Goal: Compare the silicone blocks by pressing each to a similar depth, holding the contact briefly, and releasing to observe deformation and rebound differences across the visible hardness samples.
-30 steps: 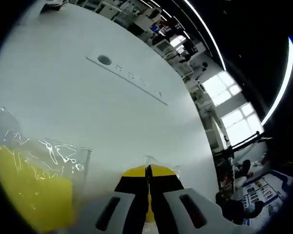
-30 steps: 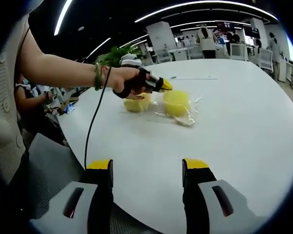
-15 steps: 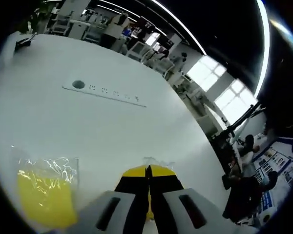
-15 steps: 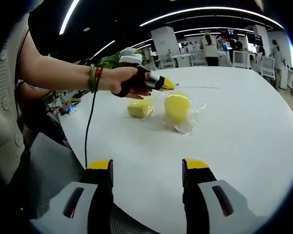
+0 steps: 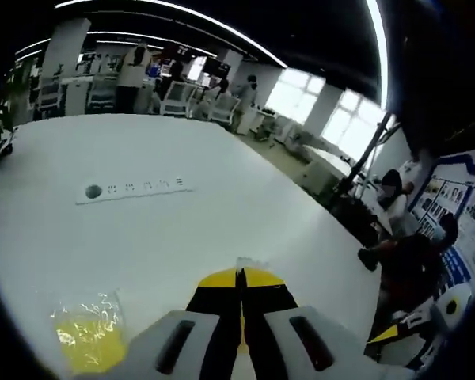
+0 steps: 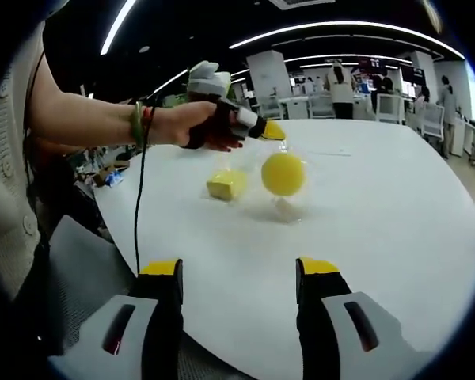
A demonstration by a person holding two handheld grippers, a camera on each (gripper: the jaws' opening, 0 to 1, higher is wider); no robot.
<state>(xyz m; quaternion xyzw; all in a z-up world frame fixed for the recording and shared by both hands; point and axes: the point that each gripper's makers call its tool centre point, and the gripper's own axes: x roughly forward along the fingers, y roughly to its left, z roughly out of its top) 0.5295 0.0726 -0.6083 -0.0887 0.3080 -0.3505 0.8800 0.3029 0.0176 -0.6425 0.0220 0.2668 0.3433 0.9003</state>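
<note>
Two yellow silicone blocks: one lay bagged on the bench; another dangled by its bag from the pinched left hand-held gripper. Thin plastic could slip. Right hand-held gripper gaped, empty.

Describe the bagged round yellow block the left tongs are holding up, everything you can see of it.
The round yellow block looks smooth, matte and ball-like, sealed in a clear, crinkled plastic bag. The left tongs pinch the bag's top, so it hangs clear of the white table, loose plastic trailing below. The squarer yellow block lies on the table beside it, apart.
</note>
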